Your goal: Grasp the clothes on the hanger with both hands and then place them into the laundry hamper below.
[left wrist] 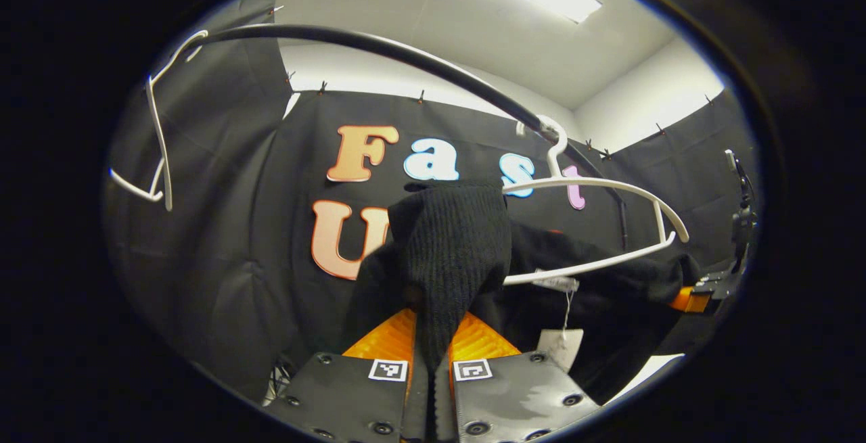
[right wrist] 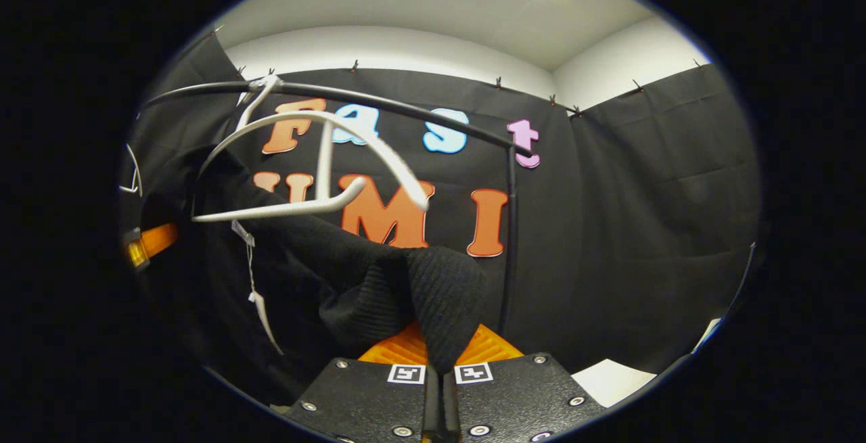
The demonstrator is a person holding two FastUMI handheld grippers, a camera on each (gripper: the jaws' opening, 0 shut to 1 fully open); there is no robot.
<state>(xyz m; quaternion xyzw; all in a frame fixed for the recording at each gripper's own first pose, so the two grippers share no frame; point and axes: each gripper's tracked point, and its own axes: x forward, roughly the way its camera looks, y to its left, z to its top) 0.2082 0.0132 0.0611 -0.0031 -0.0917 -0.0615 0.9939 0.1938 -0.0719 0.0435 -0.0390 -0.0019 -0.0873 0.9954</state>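
Observation:
A black knit garment [left wrist: 453, 247] hangs between my two grippers, off the white hanger [left wrist: 609, 189]. In the left gripper view my left gripper [left wrist: 431, 335] is shut on one bunched end of the knit, which rises from between the fingers. Far right in that view the right gripper [left wrist: 697, 297] holds the other end. In the right gripper view my right gripper [right wrist: 440, 352] is shut on a ribbed fold of the garment [right wrist: 440, 294]. The bare white hanger [right wrist: 304, 166] hooks over the black rail [right wrist: 406, 113] above it. A white tag [right wrist: 260, 304] dangles from the cloth.
A second empty white hanger [left wrist: 159, 138] hangs at the rail's [left wrist: 379, 47] left end. The rail's black upright post [right wrist: 509, 240] stands just behind the garment. A pale surface [right wrist: 612, 379] shows low at the right. Black cloth walls close in all around.

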